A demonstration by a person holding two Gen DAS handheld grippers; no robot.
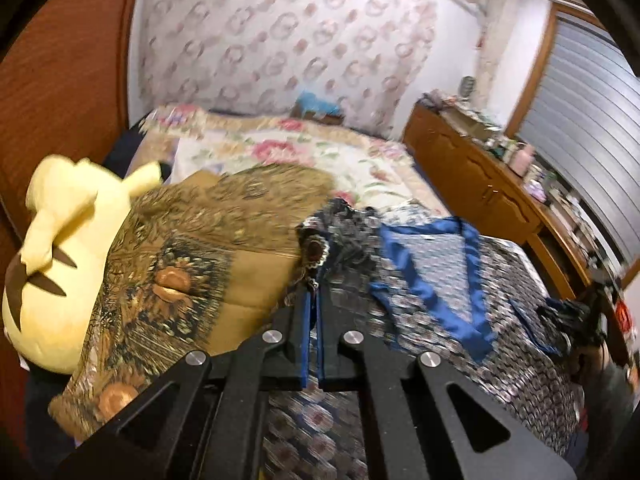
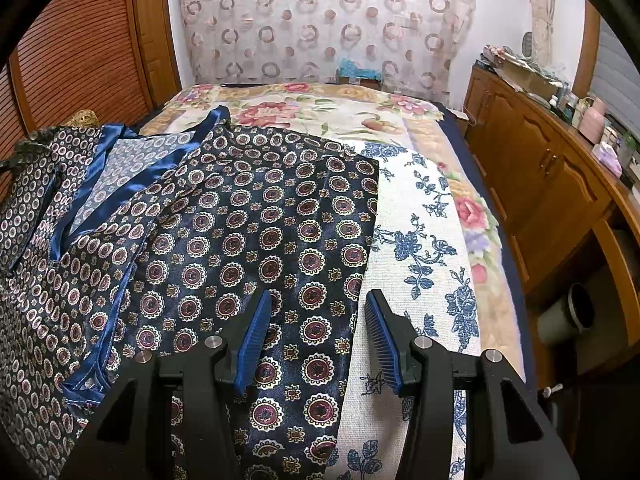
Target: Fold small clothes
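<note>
left hand-held gripper (image 1: 314, 300): jaws drawn together, blue pads almost meeting, with a bunched fold of the patterned satin garment (image 2: 256, 216) pinched at the tips; the view is blurred, so how much cloth is caught is hard to tell.
right hand-held gripper (image 2: 318, 322): jaws standing about half apart, nothing between the pads; it hovers over the garment's right edge, the left finger above the cloth, the right finger above the blue-flowered sheet (image 2: 424, 240).
garment: dark navy with round medallions and blue satin trim (image 2: 132, 172), spread flat on the bed, ahead and to the left of the right hand-held gripper; its straight right edge runs away between the fingers.
left of the left hand-held gripper: a brown-gold patterned cushion (image 1: 192, 248) and a yellow plush toy (image 1: 60, 240), close to the lifted cloth.
open room: bare floral bedspread (image 2: 320, 116) beyond the garment; sheet free to the right.
edges: the bed's right edge lies just beside a wooden cabinet (image 2: 536, 184); a slatted wooden door (image 2: 80, 52) lies far left.
writing: none readable.
</note>
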